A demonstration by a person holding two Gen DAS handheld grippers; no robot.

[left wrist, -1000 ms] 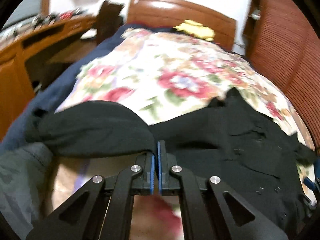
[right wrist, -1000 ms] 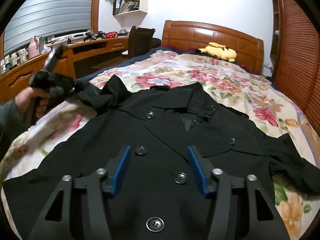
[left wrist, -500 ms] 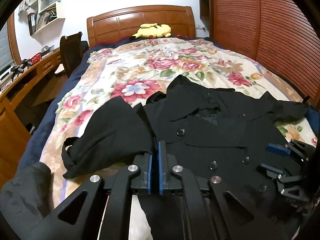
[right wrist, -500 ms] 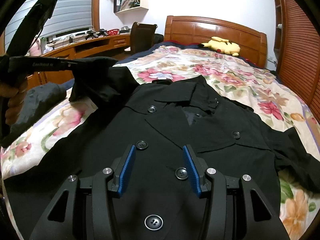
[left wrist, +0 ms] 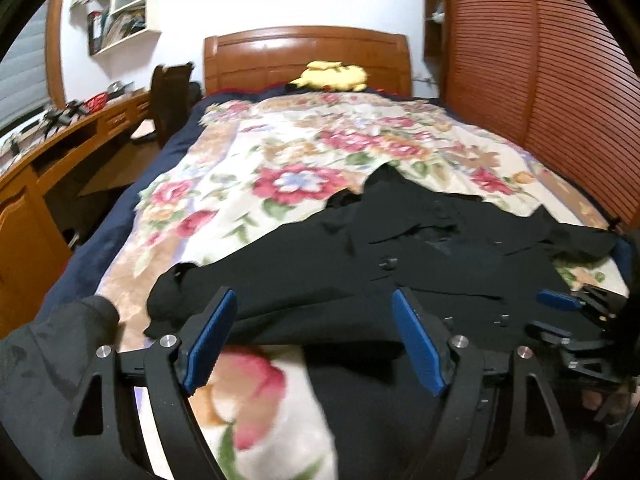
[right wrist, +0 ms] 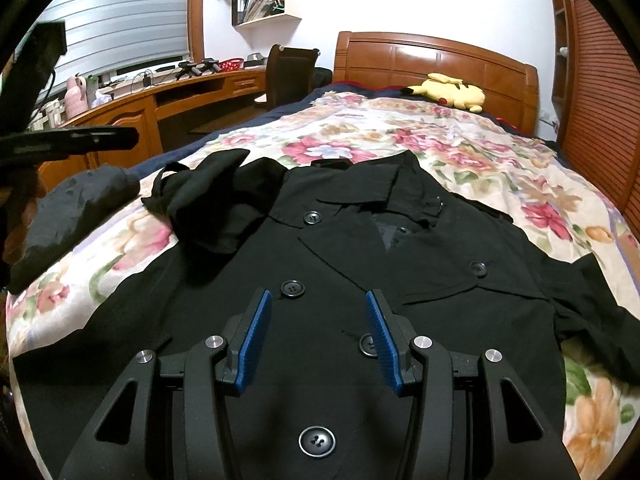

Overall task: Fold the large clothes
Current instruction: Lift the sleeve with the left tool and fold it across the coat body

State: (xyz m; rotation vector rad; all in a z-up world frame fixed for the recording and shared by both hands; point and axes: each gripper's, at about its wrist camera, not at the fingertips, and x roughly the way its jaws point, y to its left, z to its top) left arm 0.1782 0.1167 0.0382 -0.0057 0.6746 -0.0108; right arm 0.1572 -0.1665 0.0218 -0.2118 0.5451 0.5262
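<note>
A black double-breasted coat [right wrist: 400,256] lies front up on the floral bedspread [right wrist: 460,144], collar toward the headboard. Its left sleeve [right wrist: 216,204] lies folded across the left shoulder; in the left wrist view the sleeve [left wrist: 256,280] lies just ahead of my fingers. My left gripper [left wrist: 312,316] is open and empty above the coat's left edge. My right gripper [right wrist: 316,312] is open and empty, hovering over the coat's buttoned front; it also shows in the left wrist view [left wrist: 560,312]. The right sleeve [right wrist: 600,316] lies out to the right.
A yellow plush toy [right wrist: 448,90] lies by the wooden headboard [right wrist: 432,54]. A wooden desk [right wrist: 168,96] and a chair [right wrist: 290,70] stand on the left. A slatted wooden wall [left wrist: 540,60] runs along the bed's right side.
My left gripper carried the left sleeve over onto the coat, opened and let it go. The right gripper stayed open over the coat's front.
</note>
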